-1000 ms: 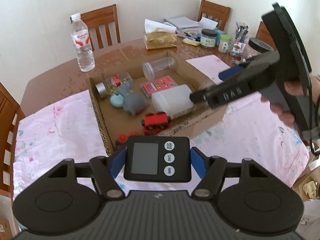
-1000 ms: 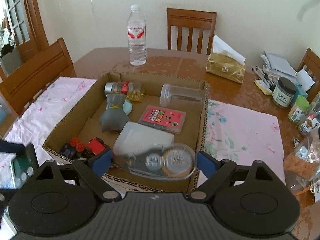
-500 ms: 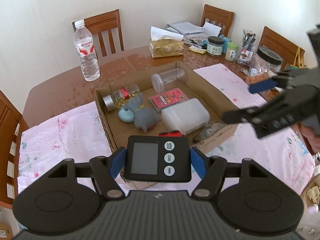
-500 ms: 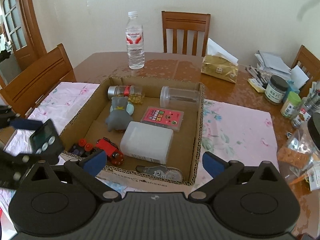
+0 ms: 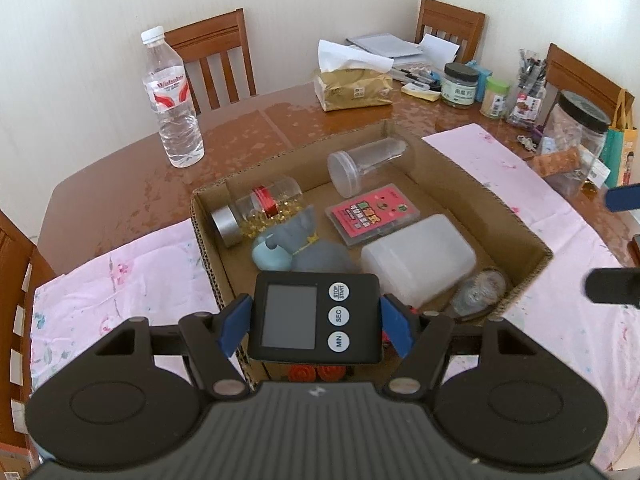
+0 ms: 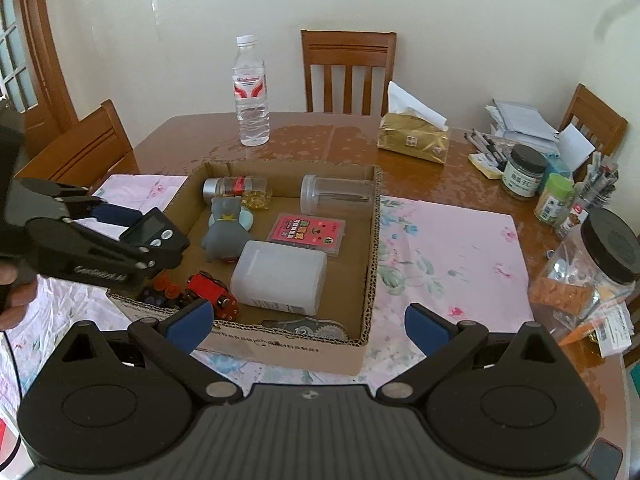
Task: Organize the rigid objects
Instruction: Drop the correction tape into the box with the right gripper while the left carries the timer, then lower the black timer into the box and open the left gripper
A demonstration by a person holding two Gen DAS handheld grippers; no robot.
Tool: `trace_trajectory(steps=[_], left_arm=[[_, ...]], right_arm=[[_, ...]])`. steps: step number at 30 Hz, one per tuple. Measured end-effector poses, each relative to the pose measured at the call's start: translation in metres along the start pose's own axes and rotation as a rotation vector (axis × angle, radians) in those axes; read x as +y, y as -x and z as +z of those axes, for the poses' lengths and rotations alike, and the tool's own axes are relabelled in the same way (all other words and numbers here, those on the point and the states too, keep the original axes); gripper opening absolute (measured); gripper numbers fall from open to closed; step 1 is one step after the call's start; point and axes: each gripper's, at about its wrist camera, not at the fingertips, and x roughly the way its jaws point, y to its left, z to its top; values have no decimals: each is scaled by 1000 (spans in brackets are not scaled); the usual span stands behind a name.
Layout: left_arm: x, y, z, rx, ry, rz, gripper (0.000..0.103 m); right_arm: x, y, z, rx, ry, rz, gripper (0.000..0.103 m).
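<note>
1. Dining table [image 6: 352, 136]: brown glossy top, wooden chairs around it, pink floral placemats [image 6: 448, 248] lying to either side of the box.
2. Cardboard box [image 6: 370, 256]: open-topped and shallow, set at the middle of the table between the placemats.
3. Left gripper [image 5: 314, 318]: its blue fingers are clamped on the two sides of a black digital timer [image 5: 314, 316], screen and three round buttons facing up. The timer hangs above the box's near left corner, clear of the floor of the box. In the right wrist view the same gripper [image 6: 138, 226] enters from the left, a hand [image 6: 12, 292] behind it.
4. Right gripper [image 6: 306, 322]: fingers spread wide apart with nothing between them, hovering above the box's near wall.
5. Water bottle [image 5: 172, 98]: upright on bare table beyond the box.
6. Box contents, back row: a capsule bottle [image 5: 258, 210] with silver cap and a clear empty jar [image 5: 364, 162], both on their sides.
7. Middle: a grey plush toy [image 6: 226, 230], a pink card case [image 6: 308, 234], a translucent white plastic container [image 6: 280, 276].
8. Front: a red toy train [image 6: 212, 292] at the left, a correction tape dispenser [image 6: 316, 328] against the near wall.
</note>
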Motion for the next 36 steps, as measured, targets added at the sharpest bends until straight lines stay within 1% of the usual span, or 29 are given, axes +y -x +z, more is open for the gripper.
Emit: trace_trajectory(steps=[6,9,11,12,15,18,20,25,28,31,36], left_arm=[[6,-17,1,15,18,11,70],[9,-20,1,20,43,12,72],[12,-19,1,5,79,16,87],[13,-17,2,-5,95,25,98],[15,-11,4,-42,122,36,99],[14,-3,6,-71,131,75,99],[12,6,7,-99,132,103,99],[5,32,6,-159,156,140,101],[-4,50,2,-186,170,192,103],[-13,62,-5,-180,199,205,103],[-25,77,-20,-95,285,220,102]], right_arm=[[2,5,0,-5,7,-19,103],[3,7,1,-9,12,-21,103],[4,8,2,-12,16,-21,103],[4,8,2,-13,18,-19,103],[5,9,4,-17,27,-17,103],[6,9,7,-21,31,-22,103],[5,9,10,-23,30,-23,103],[5,9,19,-16,17,-44,103],[4,7,24,-5,-3,-58,103],[6,5,26,13,-26,-71,103],[12,1,26,67,-37,-100,103]])
